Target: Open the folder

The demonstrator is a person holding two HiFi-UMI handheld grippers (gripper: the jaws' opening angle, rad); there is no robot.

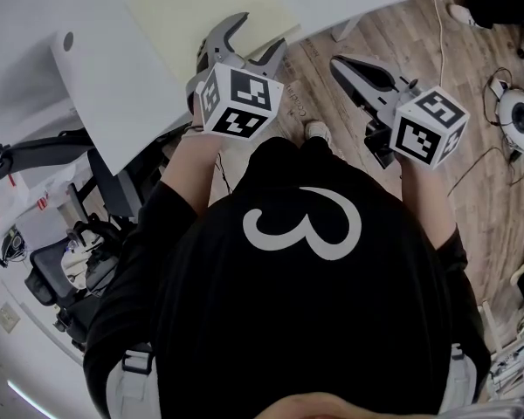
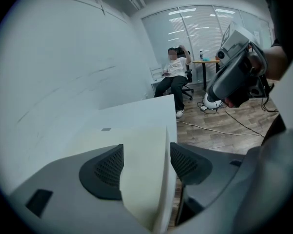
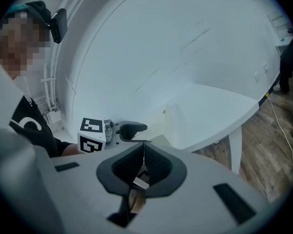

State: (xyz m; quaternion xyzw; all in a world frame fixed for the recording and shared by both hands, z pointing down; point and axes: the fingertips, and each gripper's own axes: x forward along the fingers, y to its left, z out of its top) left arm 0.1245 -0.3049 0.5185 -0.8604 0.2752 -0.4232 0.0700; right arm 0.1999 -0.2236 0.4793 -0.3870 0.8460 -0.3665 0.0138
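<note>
A pale yellow folder [image 1: 210, 11] lies closed on the white table [image 1: 113, 77], its near corner at the table's edge. My left gripper [image 1: 260, 33] is open, its jaws standing either side of that corner. In the left gripper view the folder [image 2: 149, 179] fills the gap between the wide-apart pads of the left gripper [image 2: 146, 150], and I see no pad pressing on it. My right gripper [image 1: 339, 64] hangs over the wooden floor to the right of the table, apart from the folder. Its jaws are shut with nothing between them [image 3: 143, 145].
The table's curved edge and a white leg [image 3: 234, 150] are beside my right gripper. Cables [image 1: 441, 24] and a round white device [image 1: 520, 120] lie on the wooden floor. Black office chairs [image 1: 52, 278] stand at the left. A person [image 2: 175, 77] sits far across the room.
</note>
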